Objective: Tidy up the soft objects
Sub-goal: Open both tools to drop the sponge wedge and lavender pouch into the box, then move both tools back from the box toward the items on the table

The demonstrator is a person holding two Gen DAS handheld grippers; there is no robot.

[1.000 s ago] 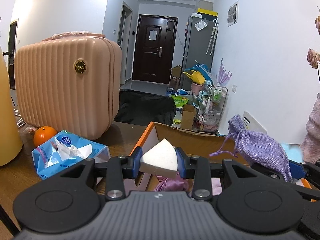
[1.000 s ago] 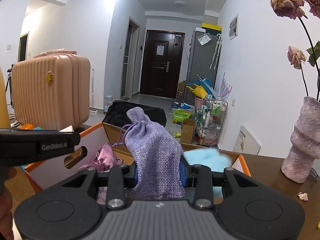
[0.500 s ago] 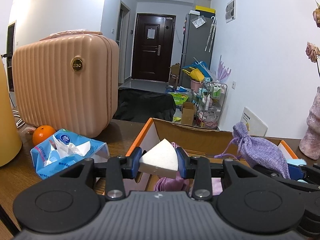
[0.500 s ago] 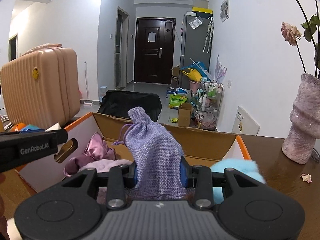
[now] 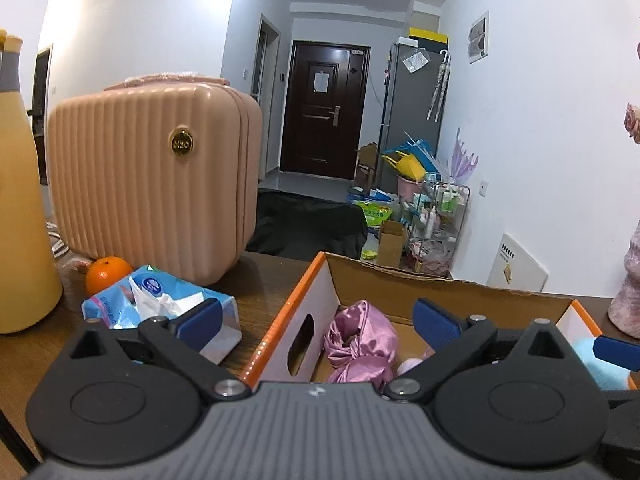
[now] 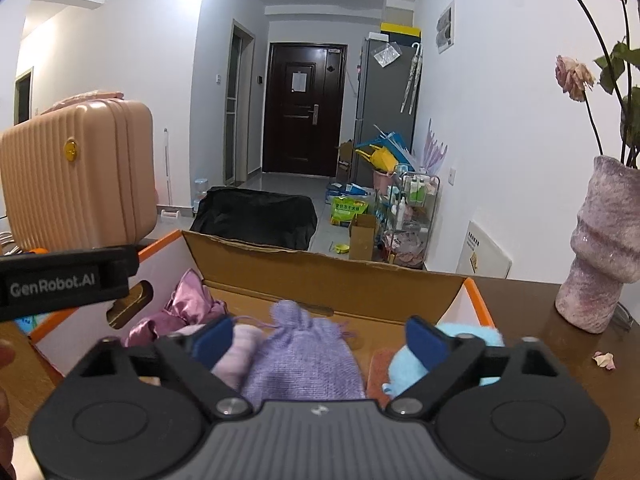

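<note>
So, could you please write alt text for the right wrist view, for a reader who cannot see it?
The right gripper, its fingers just opened, hangs over an open cardboard box with a purple pouch lying loose between the fingers. The box also holds pink satin cloth and a blue fluffy thing; a vase stands to its right.

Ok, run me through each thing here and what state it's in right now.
Left gripper: open, just released, empty.
Right gripper: open, just released.
Purple pouch: lying in the box, free.
Cardboard box: open-topped.
Tissue pack: opened, tissue sticking out.
Pink suitcase: closed, upright.
</note>
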